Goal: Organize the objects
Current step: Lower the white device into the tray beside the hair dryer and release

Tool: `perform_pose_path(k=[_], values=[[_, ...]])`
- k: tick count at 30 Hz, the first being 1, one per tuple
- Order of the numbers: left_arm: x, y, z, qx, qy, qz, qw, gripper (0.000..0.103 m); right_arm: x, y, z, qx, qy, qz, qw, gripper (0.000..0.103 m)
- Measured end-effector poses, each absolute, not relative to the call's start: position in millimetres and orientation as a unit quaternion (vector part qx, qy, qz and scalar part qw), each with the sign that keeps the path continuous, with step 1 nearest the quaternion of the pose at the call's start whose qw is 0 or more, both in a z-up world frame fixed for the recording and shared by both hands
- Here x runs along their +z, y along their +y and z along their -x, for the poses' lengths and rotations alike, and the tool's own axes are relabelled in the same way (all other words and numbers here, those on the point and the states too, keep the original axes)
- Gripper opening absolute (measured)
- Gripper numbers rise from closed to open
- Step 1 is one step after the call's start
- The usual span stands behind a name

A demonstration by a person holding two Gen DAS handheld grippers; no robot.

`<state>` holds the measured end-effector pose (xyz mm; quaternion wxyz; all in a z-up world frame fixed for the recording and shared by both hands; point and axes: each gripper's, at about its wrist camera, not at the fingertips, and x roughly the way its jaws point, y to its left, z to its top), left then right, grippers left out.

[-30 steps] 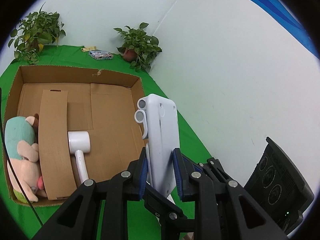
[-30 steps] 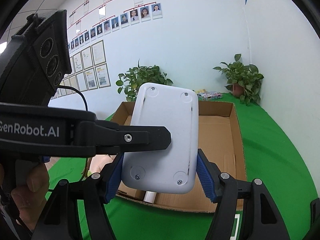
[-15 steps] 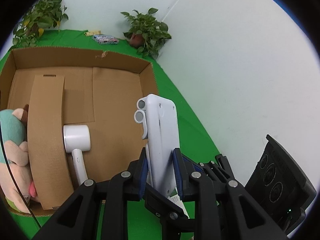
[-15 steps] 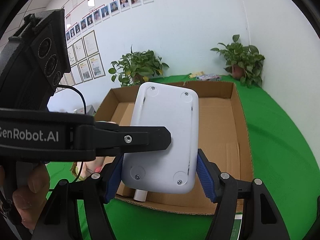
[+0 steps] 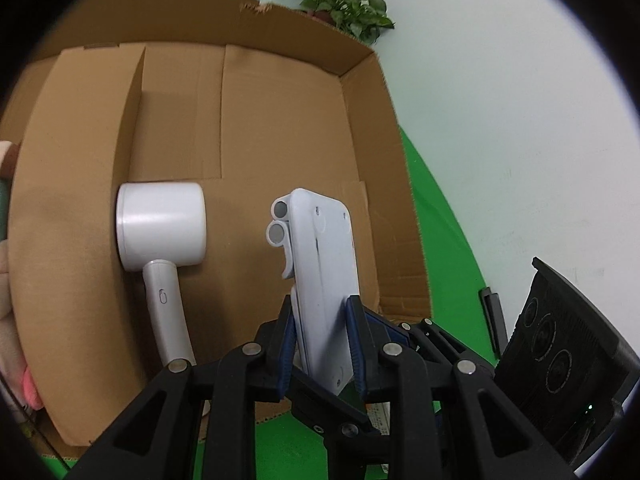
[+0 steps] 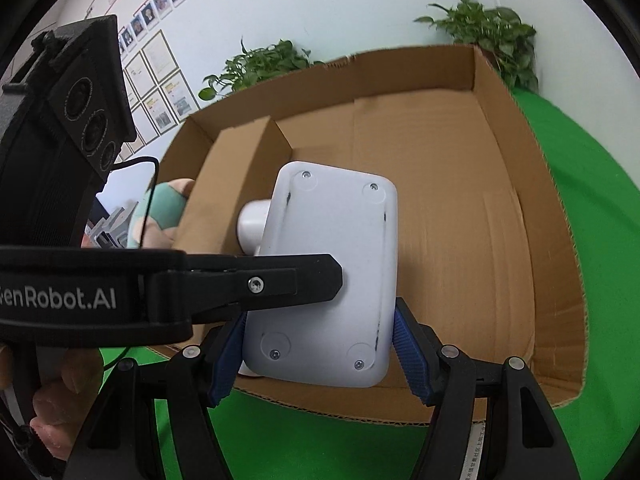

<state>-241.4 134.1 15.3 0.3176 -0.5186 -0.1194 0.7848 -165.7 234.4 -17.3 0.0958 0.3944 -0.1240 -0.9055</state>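
My left gripper [image 5: 322, 340] and right gripper [image 6: 320, 354] both clamp one white device [image 6: 326, 276] above the cardboard box [image 6: 460, 216]; I should lower it level, clear of the hair dryer [image 5: 162, 232].

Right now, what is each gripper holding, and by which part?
Both hold the same white device. The left gripper clamps its thin faces at the near end; the right gripper spans its width across the long edges near its bottom.
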Motion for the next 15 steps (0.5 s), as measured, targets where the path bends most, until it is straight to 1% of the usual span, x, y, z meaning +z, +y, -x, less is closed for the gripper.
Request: perform_pose_path(k=[8, 15], values=[[-8.9, 144.1, 251.4, 0.778, -0.096, 0.554, 0.281, 0.023, -51.3, 246.3, 184.4, -0.881, -0.169, -0.426, 0.117, 0.065], [-24.8, 134.5, 262.0, 0.769, -0.121, 0.582, 0.236, 0.027, -63.4, 240.9, 194.0, -0.863, -0.185, -0.451, 0.135, 0.065]])
